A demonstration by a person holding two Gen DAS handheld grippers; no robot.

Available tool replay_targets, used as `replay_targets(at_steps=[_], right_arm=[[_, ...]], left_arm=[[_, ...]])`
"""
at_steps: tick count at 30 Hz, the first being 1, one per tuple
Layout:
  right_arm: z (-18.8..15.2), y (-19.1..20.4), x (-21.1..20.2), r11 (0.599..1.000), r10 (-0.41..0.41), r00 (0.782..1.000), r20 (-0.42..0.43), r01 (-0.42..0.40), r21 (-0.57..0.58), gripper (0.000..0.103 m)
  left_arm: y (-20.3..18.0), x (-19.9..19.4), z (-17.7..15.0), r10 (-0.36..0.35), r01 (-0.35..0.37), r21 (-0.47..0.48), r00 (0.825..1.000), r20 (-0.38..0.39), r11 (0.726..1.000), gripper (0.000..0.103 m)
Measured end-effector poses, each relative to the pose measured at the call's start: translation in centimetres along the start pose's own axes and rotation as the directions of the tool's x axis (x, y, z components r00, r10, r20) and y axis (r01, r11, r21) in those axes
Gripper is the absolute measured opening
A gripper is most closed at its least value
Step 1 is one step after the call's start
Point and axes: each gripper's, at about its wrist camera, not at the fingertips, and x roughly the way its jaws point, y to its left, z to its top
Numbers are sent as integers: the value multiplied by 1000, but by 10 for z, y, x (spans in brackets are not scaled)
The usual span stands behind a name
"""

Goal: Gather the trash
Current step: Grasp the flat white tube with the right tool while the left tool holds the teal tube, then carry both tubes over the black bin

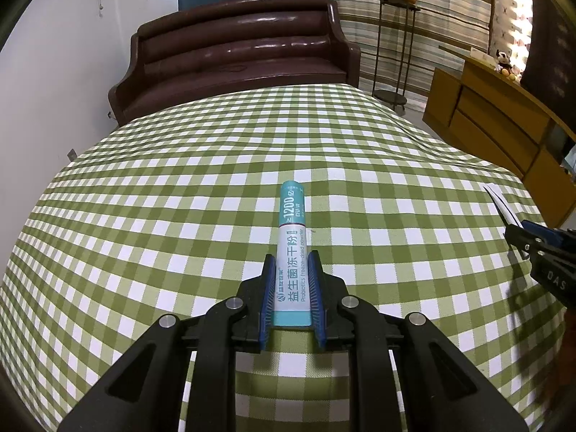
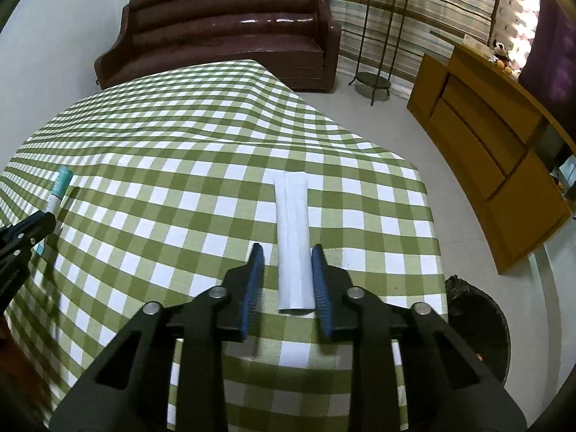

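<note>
Left gripper [image 1: 292,262] clamping teal sachet [image 1: 292,252], right gripper [image 2: 287,255] spread around white sachet [image 2: 293,241] (touching neither pad)

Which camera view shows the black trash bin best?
The right wrist view: the black trash bin stands on the floor beside the table, its bag-lined rim visible past the right gripper. The left wrist view does not show it.

Living room: sofa [image 1: 237,46], checked tablecloth [image 1: 180,198]
</note>
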Motion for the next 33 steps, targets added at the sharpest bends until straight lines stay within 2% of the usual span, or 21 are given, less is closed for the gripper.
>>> replay_targets(at_steps=[9, 24, 33], right_arm=[[-2, 5, -4, 1000, 2, 1000, 11, -2, -9, 14], [-35, 4, -46, 999, 43, 997, 60, -44, 19, 14], [-57, -7, -73, 997, 40, 995, 86, -45, 59, 14]], left_arm=[[3, 1, -1, -1, 1, -5, 1000, 1, 1000, 19], [-13, -22, -13, -29, 29, 8, 999, 26, 1000, 19], [-40, -46, -26, -67, 66, 37, 997, 39, 997, 19]])
